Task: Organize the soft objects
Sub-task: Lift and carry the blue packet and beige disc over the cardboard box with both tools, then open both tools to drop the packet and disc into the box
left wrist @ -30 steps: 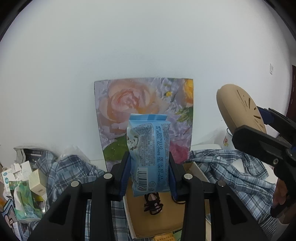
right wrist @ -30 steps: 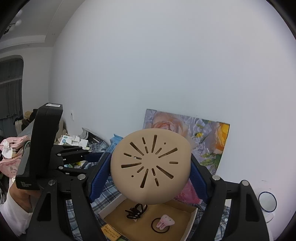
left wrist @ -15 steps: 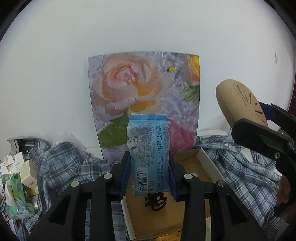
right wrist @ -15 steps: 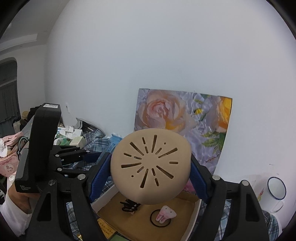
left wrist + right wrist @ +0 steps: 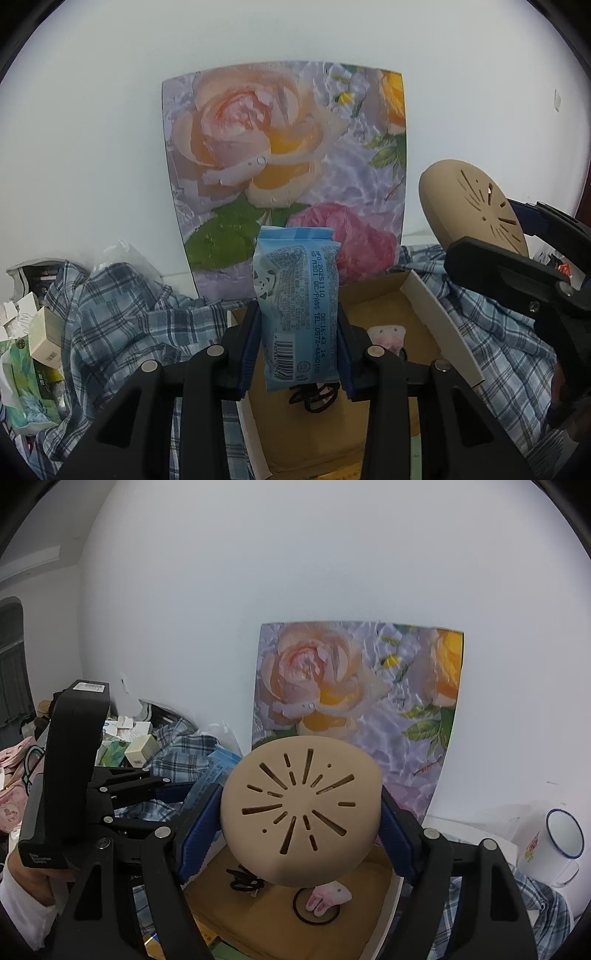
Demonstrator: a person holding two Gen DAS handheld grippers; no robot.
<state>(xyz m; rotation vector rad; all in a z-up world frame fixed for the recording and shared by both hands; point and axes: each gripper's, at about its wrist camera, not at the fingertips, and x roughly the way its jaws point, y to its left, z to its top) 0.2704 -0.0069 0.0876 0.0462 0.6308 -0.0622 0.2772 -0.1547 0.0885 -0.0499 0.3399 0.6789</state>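
Observation:
My left gripper (image 5: 297, 332) is shut on a light blue tissue pack (image 5: 297, 306), held upright above the open cardboard box (image 5: 436, 314). My right gripper (image 5: 301, 827) is shut on a tan round foam pad with slits (image 5: 301, 805), held above the same box (image 5: 258, 919); the pad also shows at the right of the left wrist view (image 5: 472, 206). Inside the box lie black hair ties (image 5: 245, 880) and a pink bunny hair tie (image 5: 327, 899).
A rose picture board (image 5: 284, 155) leans on the white wall behind the box. Blue plaid shirts (image 5: 110, 317) lie around the box. Small cartons and packets (image 5: 33, 343) pile at the left. A white enamel mug (image 5: 561, 838) stands at the right.
Both grippers have moved forward toward the box and rose board, which now look larger and nearer. Both still hold their objects.

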